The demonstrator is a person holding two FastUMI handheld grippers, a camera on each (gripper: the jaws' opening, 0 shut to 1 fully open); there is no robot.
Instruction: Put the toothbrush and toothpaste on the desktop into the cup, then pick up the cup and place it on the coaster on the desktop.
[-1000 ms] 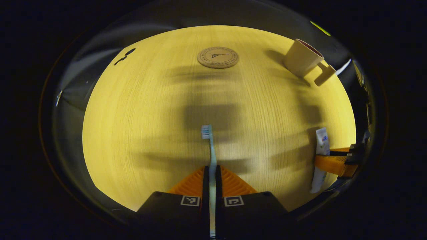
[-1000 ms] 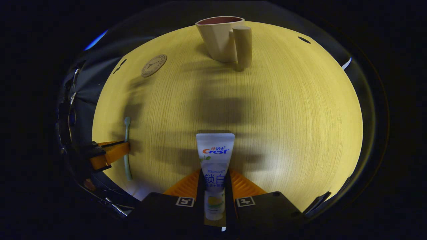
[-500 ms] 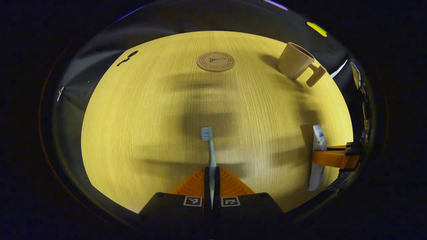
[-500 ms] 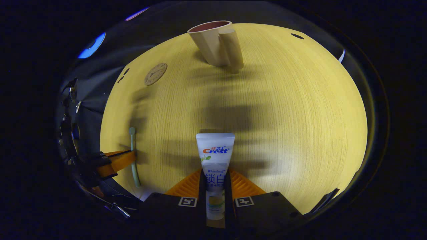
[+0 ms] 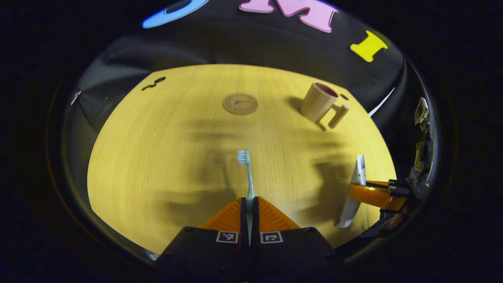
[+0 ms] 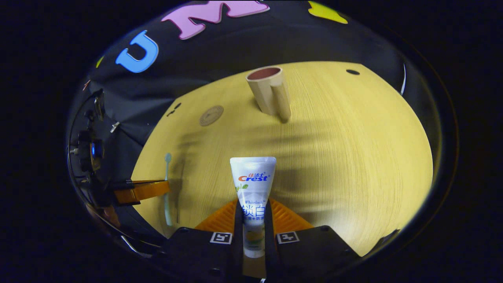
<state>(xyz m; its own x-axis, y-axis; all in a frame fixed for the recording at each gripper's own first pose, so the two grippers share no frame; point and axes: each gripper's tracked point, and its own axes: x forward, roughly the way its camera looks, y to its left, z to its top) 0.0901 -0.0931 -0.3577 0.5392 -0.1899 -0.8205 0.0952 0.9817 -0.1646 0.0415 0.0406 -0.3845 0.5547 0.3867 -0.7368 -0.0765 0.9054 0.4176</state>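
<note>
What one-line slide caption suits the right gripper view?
Right gripper clamps the toothpaste above the desktop, facing the cup and coaster.

Dim, warm-lit desktop (image 5: 157, 157); smeared shadows, fisheye-bent edges.

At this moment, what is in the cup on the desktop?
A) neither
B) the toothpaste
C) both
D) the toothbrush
A: the cup stands with nothing in it, while the left gripper holds the toothbrush and the right gripper holds the toothpaste.
</note>
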